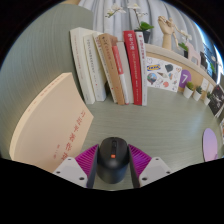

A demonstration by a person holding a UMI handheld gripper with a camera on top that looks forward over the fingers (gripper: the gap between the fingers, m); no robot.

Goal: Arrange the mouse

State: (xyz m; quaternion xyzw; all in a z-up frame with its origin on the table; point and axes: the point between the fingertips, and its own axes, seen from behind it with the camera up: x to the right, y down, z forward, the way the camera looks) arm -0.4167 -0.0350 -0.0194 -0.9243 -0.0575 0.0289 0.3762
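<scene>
A dark computer mouse (111, 160) sits between the two fingers of the claw (111, 166), its rounded back facing the camera and a thin red strip showing at its front end. The magenta pads (86, 155) flank the mouse closely on both sides and appear to press against its body, so the claw reads as clamped on the mouse, low over a pale grey-green counter (160, 125). Just beyond the fingers and off to the left, a beige book (55, 118) with red lettering lies flat on the counter. Farther ahead, a row of upright books (108, 65) stands spine-out, among them white, tan and red volumes, with a small illustrated card (162, 72) propped beside the red one. Behind that row, a wooden hand model (166, 31) rises near a small green plant (146, 28). A pale lilac disc (210, 146) lies at the counter's right margin, well apart from the mouse.
</scene>
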